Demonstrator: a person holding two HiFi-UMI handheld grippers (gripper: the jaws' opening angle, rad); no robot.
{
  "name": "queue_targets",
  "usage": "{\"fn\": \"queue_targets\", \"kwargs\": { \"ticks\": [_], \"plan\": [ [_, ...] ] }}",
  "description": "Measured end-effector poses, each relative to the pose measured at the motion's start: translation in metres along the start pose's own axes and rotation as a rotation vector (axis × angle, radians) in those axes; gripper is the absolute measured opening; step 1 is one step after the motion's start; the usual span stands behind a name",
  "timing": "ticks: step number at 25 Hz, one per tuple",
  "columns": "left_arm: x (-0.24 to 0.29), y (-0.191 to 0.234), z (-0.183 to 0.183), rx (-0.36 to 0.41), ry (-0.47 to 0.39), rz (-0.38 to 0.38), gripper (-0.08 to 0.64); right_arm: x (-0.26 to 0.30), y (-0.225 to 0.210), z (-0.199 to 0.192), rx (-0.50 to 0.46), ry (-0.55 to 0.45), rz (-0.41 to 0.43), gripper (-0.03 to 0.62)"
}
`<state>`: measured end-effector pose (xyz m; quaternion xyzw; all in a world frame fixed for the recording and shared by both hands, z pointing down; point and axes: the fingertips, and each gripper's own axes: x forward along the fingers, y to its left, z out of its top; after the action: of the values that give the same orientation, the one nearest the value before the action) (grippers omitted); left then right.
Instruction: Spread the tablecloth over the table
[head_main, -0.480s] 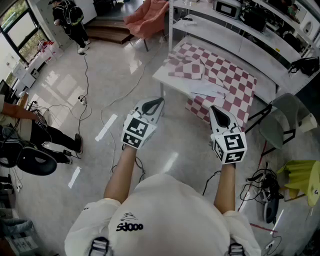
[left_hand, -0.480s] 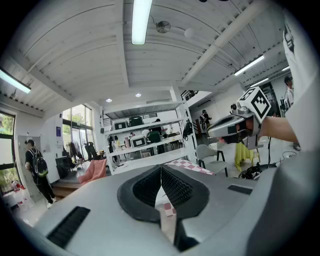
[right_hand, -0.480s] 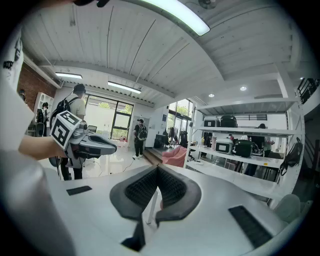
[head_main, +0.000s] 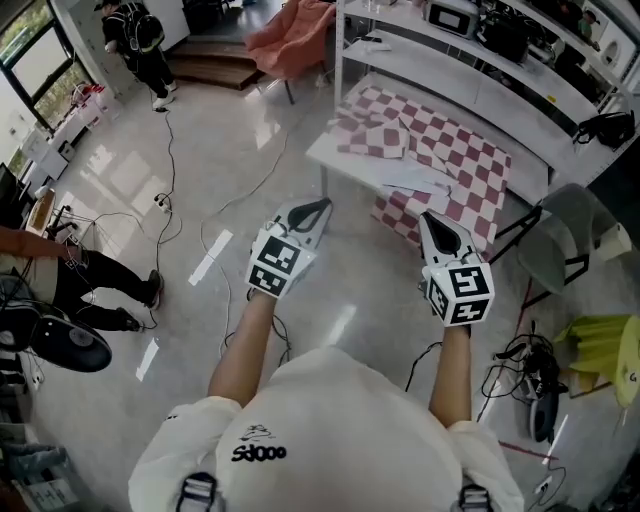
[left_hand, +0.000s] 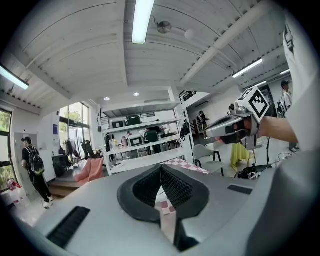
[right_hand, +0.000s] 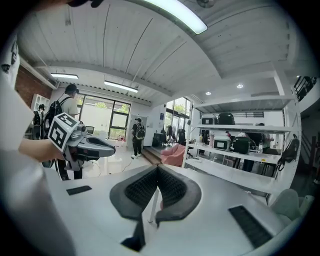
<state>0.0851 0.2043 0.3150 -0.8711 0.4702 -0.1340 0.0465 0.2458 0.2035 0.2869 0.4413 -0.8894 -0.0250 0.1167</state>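
Observation:
A red-and-white checked tablecloth (head_main: 455, 150) lies rumpled on a white table (head_main: 338, 160), and part of it hangs over the near side. Both grippers are held in the air in front of the person, short of the table and apart from the cloth. My left gripper (head_main: 322, 205) is shut with nothing in it; its own view shows the closed jaw tips (left_hand: 161, 167) and checked cloth (left_hand: 189, 166) beyond. My right gripper (head_main: 425, 217) is also shut and empty, its jaws (right_hand: 157, 168) meeting at the tip. Each gripper view shows the other gripper off to its side.
White shelving (head_main: 480, 90) with appliances stands right behind the table. A grey chair (head_main: 570, 240) and a yellow cloth (head_main: 600, 345) are on the right. Cables (head_main: 170, 150) trail across the shiny floor. People stand at the left (head_main: 90, 275) and top left (head_main: 140, 40). A pink chair (head_main: 295, 35) is at the back.
Both grippers have kept still and shut. The person at the left edge of the head view has shifted a little.

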Motion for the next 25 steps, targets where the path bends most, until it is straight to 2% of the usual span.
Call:
{"fn": "queue_targets", "kwargs": {
  "ticks": [6, 15, 19, 25],
  "plan": [
    [-0.008, 0.010, -0.008, -0.003, 0.001, -0.027, 0.029, 0.007, 0.017, -0.003, -0.008, 0.017, -0.009, 0.021],
    [-0.025, 0.024, -0.043, -0.047, 0.018, -0.076, 0.029, 0.010, 0.055, -0.015, 0.005, 0.050, -0.039, 0.021],
    [-0.017, 0.034, -0.052, -0.046, 0.019, -0.080, 0.029, 0.017, 0.049, -0.014, 0.088, 0.009, -0.063, 0.021],
    [0.016, 0.047, -0.062, -0.063, 0.025, -0.093, 0.029, 0.046, 0.024, -0.019, 0.058, 0.025, -0.090, 0.021]
  ]
}}
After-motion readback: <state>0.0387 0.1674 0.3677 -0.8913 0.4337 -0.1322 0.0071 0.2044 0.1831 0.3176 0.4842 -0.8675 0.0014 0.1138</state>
